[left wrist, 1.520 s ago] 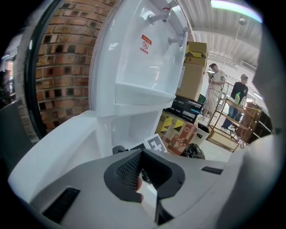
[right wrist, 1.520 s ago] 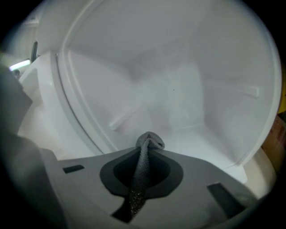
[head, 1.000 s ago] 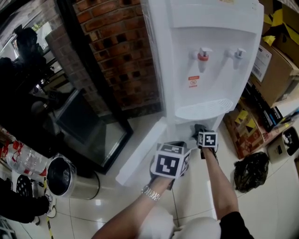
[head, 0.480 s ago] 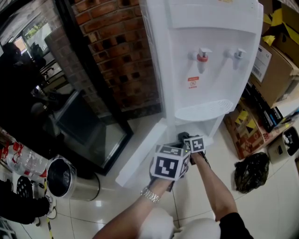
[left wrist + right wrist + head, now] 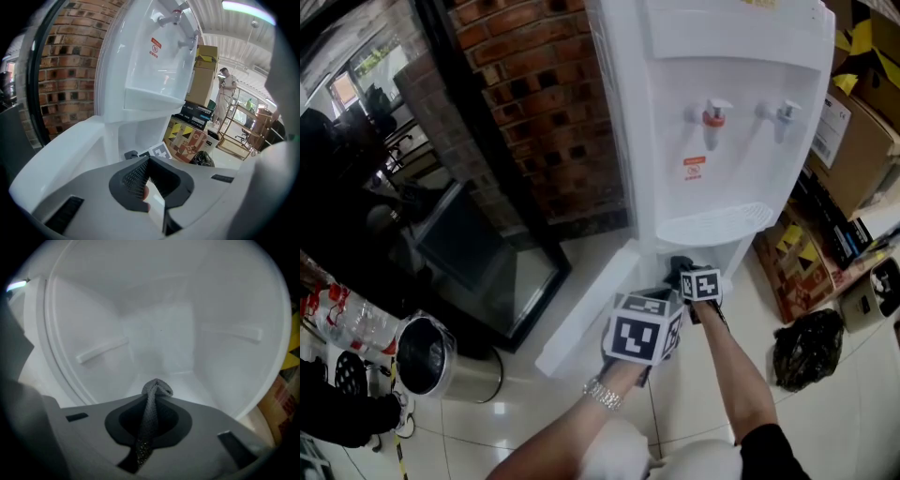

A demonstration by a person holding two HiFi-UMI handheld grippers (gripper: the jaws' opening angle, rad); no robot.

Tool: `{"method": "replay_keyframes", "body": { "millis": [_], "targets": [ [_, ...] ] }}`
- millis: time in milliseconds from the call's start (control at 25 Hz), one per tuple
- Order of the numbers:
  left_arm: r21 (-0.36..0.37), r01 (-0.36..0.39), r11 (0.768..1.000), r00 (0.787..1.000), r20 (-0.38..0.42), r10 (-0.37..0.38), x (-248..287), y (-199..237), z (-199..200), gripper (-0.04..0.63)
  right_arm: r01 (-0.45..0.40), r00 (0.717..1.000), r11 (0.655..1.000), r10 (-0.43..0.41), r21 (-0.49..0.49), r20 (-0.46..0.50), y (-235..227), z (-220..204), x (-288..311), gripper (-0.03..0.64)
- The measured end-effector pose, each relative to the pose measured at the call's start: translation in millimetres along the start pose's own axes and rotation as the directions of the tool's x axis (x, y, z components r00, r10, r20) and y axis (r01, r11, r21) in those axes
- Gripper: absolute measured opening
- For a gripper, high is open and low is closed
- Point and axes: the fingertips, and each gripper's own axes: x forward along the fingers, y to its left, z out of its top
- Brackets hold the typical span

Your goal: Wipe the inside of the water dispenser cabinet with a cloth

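Observation:
The white water dispenser (image 5: 722, 112) stands against a brick wall, and its lower cabinet door (image 5: 586, 314) hangs open to the left. My right gripper (image 5: 682, 270) reaches into the cabinet opening under the drip tray. In the right gripper view it (image 5: 152, 401) is shut on a grey cloth (image 5: 153, 391), whose bunched tip sticks out toward the white cabinet interior (image 5: 159, 338). My left gripper (image 5: 652, 295) hovers just outside the opening, beside the right one. In its own view the left gripper (image 5: 149, 185) is shut with nothing held, and the right gripper's marker cube (image 5: 159, 151) shows ahead.
Shelf rails (image 5: 101, 350) run along both cabinet side walls. A steel bin (image 5: 431, 356) stands at the lower left and a black-framed glass panel (image 5: 478, 262) leans by the brick wall. Cardboard boxes (image 5: 853, 112) and a black bag (image 5: 806, 345) crowd the right. A person (image 5: 228, 86) stands far off.
My right gripper swept left at the cabinet opening with the cloth, then came back slightly to the right. The left gripper has hardly moved.

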Motion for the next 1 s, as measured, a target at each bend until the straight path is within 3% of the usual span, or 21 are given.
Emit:
{"method": "replay_keyframes", "body": {
  "millis": [280,400,560,680,800,1000],
  "targets": [
    [0.002,0.009,1.0,1.0,-0.012,-0.009,5.2,-4.5,-5.6,0.005,0.19,0.982,0.978,-0.19,0.086,-0.007,-86.6,-13.8,-26.3,0.012],
    [0.003,0.007,1.0,1.0,-0.002,-0.007,8.9,-3.7,-4.4,0.005,0.207,0.976,0.969,-0.214,0.133,0.044,-98.6,-7.9,-40.5,0.012],
    [-0.034,0.005,0.999,1.0,-0.019,-0.006,17.0,-5.6,-9.5,0.005,0.182,0.976,0.979,-0.192,0.096,0.104,-75.6,1.7,-62.3,0.012],
    [-0.065,-0.014,0.998,1.0,-0.027,0.012,16.4,-16.8,-7.1,0.005,0.156,0.974,0.978,-0.175,0.139,0.141,-53.5,9.0,-98.3,0.012],
    [-0.075,-0.008,0.997,1.0,0.0,0.008,-6.6,-37.9,22.3,0.005,0.138,0.98,0.979,-0.157,0.149,0.123,-24.3,18.8,-150.0,0.012],
    [0.005,0.083,0.997,0.996,-0.043,-0.083,-63.0,-85.8,105.6,0.005,0.191,0.974,0.965,-0.208,0.178,0.088,-4.1,61.4,-275.8,0.012]
  ]
}}
